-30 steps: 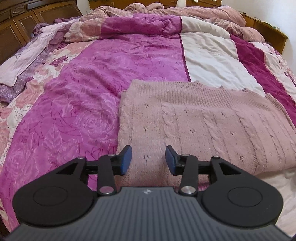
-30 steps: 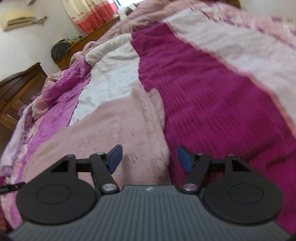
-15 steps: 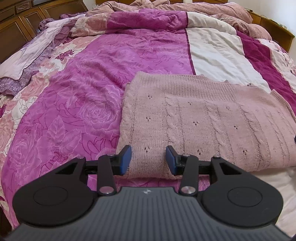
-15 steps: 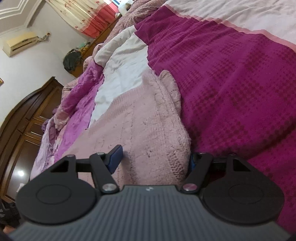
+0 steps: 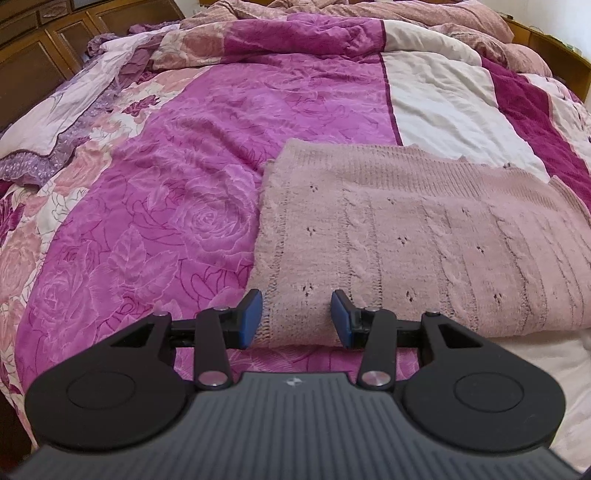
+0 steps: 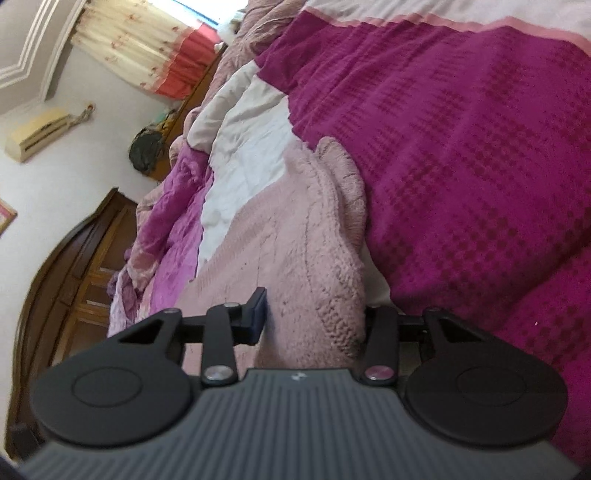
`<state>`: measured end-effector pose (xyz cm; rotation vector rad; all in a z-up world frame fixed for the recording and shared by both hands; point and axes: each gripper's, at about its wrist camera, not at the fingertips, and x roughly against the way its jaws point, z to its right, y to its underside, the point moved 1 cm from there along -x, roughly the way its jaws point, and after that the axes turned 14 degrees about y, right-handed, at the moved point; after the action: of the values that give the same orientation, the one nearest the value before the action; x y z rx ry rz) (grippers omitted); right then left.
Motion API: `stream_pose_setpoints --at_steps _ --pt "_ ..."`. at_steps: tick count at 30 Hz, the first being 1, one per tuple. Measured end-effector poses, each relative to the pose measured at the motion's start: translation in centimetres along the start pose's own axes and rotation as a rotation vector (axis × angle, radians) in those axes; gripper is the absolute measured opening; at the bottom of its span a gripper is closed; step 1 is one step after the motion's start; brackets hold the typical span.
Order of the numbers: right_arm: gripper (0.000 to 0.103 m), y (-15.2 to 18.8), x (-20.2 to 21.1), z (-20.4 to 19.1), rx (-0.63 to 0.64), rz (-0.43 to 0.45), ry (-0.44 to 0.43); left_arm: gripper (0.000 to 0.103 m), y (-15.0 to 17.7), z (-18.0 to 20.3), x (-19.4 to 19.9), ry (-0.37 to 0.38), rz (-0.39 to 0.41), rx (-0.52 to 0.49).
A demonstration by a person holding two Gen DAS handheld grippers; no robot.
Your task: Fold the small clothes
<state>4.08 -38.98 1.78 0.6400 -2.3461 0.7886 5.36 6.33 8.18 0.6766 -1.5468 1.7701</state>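
Observation:
A pink cable-knit sweater [image 5: 424, 236] lies folded flat on the bed. My left gripper [image 5: 295, 319] is open and straddles the sweater's near left corner at the hem, with the blue pads [image 5: 251, 317] on either side of the knit. At the sweater's other near corner [image 6: 314, 258], my right gripper [image 6: 316, 317] is rolled to one side and its jaws are closing. Bunched knit fills the gap between them. The left pad [image 6: 260, 314] presses on the fabric and the right pad is buried under it.
The bed is covered by a patchwork quilt of magenta rose print [image 5: 184, 184], white [image 5: 443, 107] and dark crimson [image 6: 480, 147]. More bedding is heaped at the far end [image 5: 369, 11]. A dark wooden wardrobe [image 6: 74, 277] and a curtained window [image 6: 147, 48] stand beyond.
The right gripper rolled, sank onto the sweater's corner and narrowed its jaws around the knit. The left gripper kept its place and its jaw width.

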Motion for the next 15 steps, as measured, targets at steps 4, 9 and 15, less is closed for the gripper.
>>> stream_pose_setpoints --at_steps 4,9,15 --pt "0.043 -0.1 0.1 0.0 -0.016 -0.002 0.006 0.049 0.0 -0.2 0.1 -0.02 -0.001 0.004" --pt "0.033 0.2 0.5 -1.2 0.062 0.039 0.067 0.049 0.0 -0.8 0.4 -0.017 0.003 0.023" --pt "0.031 0.0 1.1 -3.3 0.165 0.086 0.112 0.049 0.2 -1.5 0.8 -0.02 0.007 0.039"
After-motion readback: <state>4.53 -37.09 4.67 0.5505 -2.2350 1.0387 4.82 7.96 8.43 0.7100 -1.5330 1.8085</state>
